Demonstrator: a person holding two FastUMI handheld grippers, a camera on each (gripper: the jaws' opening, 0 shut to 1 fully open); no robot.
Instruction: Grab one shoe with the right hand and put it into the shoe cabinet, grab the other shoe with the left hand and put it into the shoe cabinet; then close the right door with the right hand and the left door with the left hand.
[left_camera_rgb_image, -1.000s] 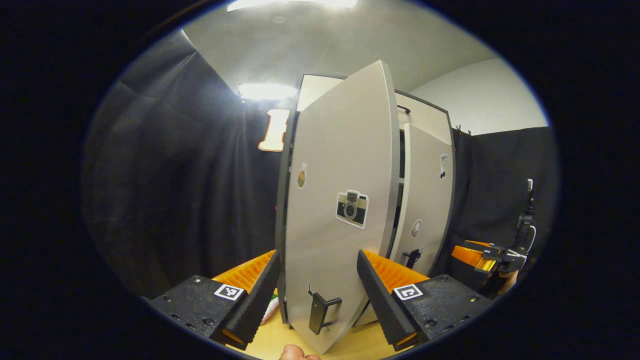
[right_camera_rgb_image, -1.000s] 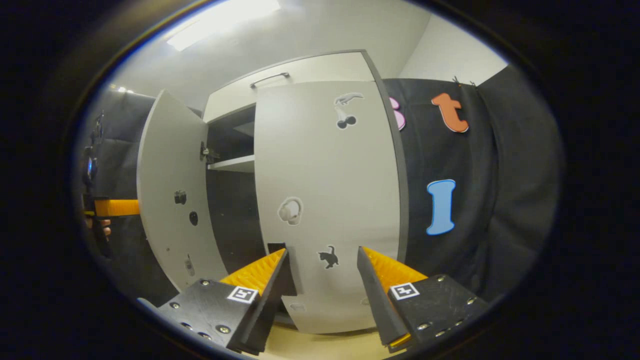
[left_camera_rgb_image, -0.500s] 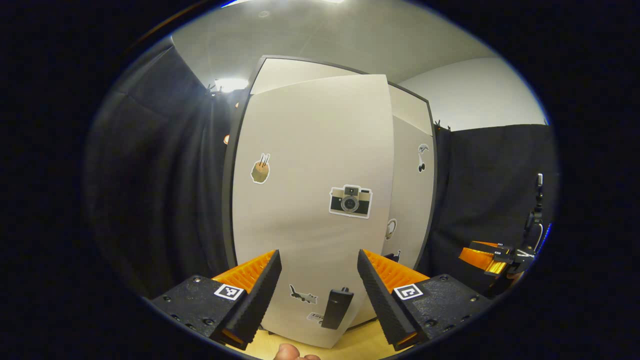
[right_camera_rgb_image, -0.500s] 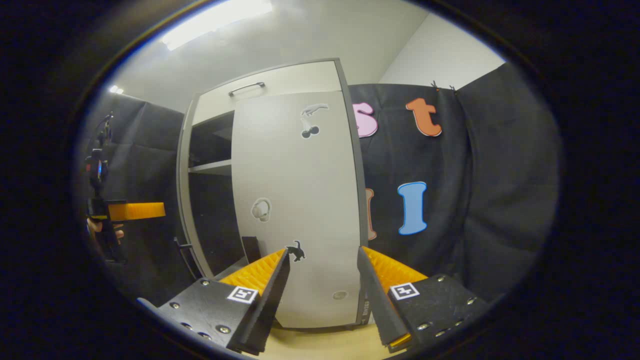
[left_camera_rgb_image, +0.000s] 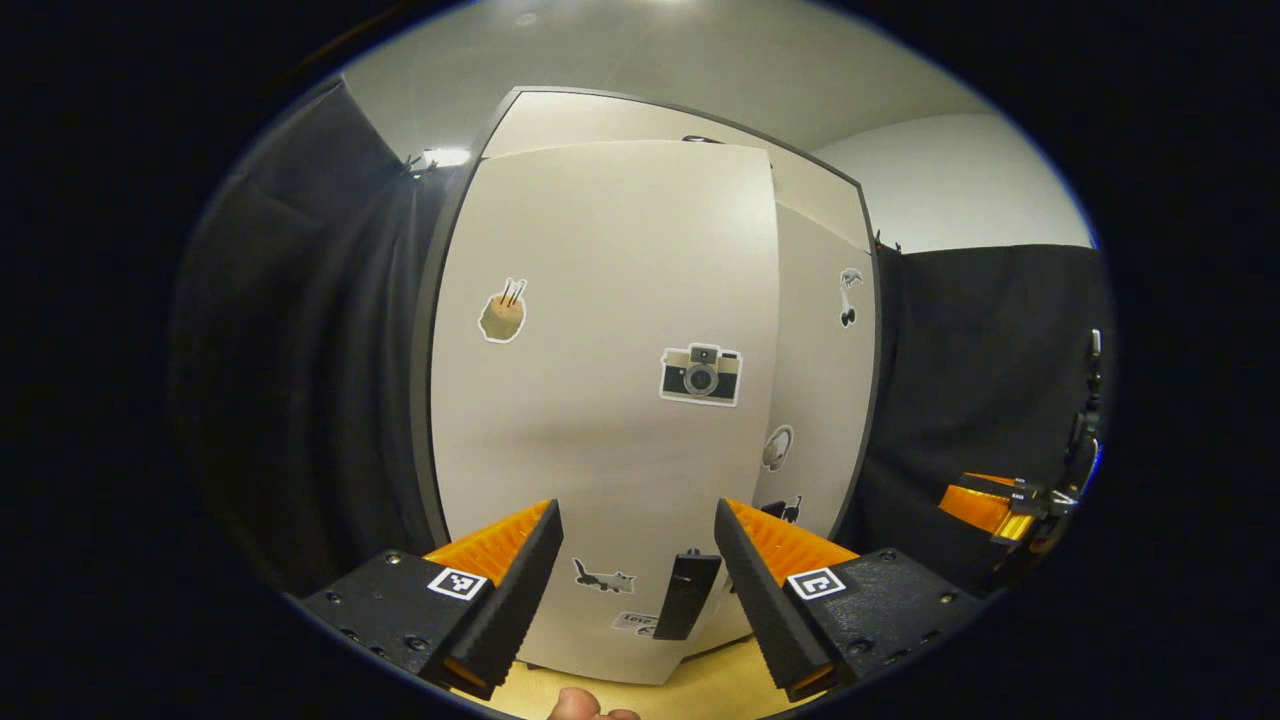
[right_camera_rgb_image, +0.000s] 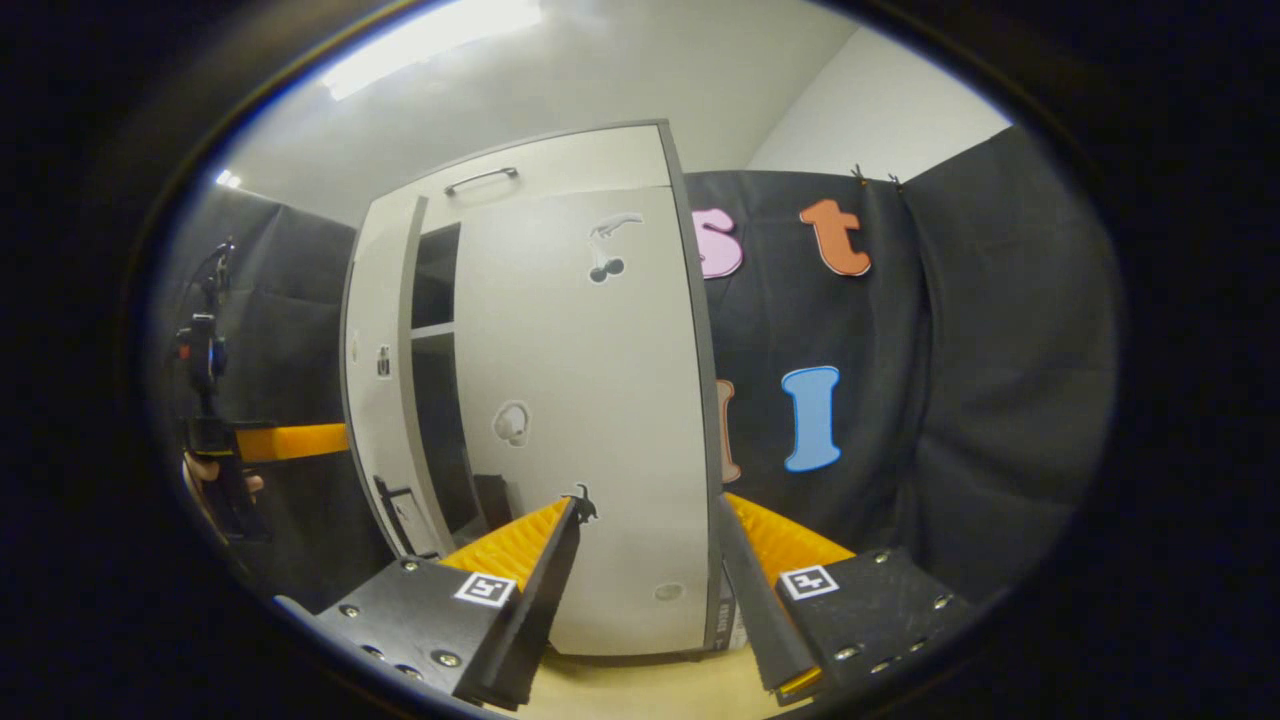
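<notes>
1. The shoe cabinet (left_camera_rgb_image: 640, 120) is a tall pale-grey unit with a dark frame, standing on a light wooden floor (left_camera_rgb_image: 720, 690) against the black cloth wall.
2. In the left gripper view, the left door (left_camera_rgb_image: 600, 420) fills the middle. It carries a camera sticker (left_camera_rgb_image: 701, 375), a round brownish sticker (left_camera_rgb_image: 501, 313) higher up and a small animal sticker (left_camera_rgb_image: 603, 578) near the bottom, beside a black handle (left_camera_rgb_image: 687, 594).
3. The left gripper (left_camera_rgb_image: 638, 560) is open, its fingers wide apart just in front of the left door's lower part, with the handle between them; contact cannot be judged.
4. In the right gripper view, the right door (right_camera_rgb_image: 590, 420) lies flat against the frame. It shows a cherry sticker (right_camera_rgb_image: 606, 250), a pale round sticker (right_camera_rgb_image: 512, 424) and a black cat sticker (right_camera_rgb_image: 582, 499).
5. In that view the left door (right_camera_rgb_image: 375, 400) stands slightly ajar, leaving a narrow dark gap (right_camera_rgb_image: 437, 400) where a shelf (right_camera_rgb_image: 432, 329) shows. The shoes cannot be made out.
6. The right gripper (right_camera_rgb_image: 645, 560) is open and holds nothing, standing off in front of the right door's lower edge.
7. Above the doors a drawer front carries a bar handle (right_camera_rgb_image: 482, 180).
8. A person's hand (right_camera_rgb_image: 215, 480) holds the left gripper (right_camera_rgb_image: 290, 441) out to the cabinet's left side, with open room along the black cloth.
</notes>
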